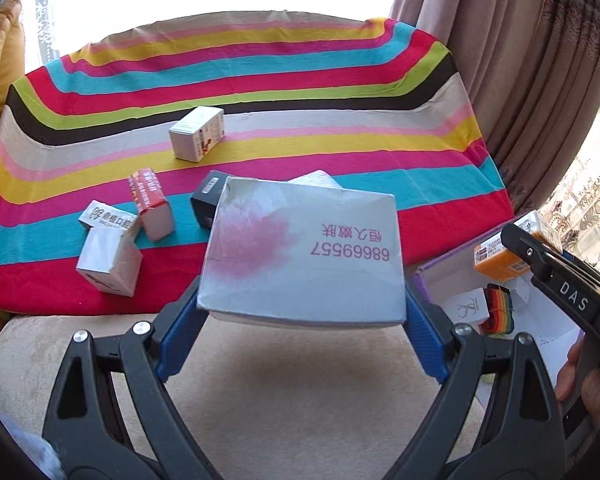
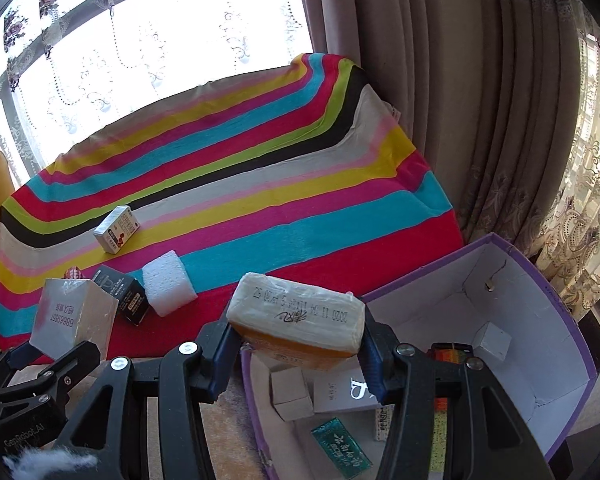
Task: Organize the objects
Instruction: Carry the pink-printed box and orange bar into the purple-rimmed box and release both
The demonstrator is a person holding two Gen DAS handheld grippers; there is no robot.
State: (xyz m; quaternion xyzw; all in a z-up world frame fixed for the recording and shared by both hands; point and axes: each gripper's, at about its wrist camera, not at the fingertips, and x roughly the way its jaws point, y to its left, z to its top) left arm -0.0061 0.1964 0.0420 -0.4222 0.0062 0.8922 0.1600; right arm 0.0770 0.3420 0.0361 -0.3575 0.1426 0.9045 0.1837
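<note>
Sitting at the right of the right wrist view, the purple bin (image 2: 572,320) holds small boxes. Above its left rim the right gripper (image 2: 296,344) clamps an orange packet (image 2: 300,320); at left, the left gripper (image 1: 302,312) clamps a silver box (image 1: 300,252).

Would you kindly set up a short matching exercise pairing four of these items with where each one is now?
Items:
1. silver box
2. orange packet
3. white foam block
4. green packet

Places:
A. lying inside the purple box
B. resting on the striped cloth
C. held in the left tool
D. held in the right tool

Pairs: 1-C, 2-D, 3-B, 4-A
</note>
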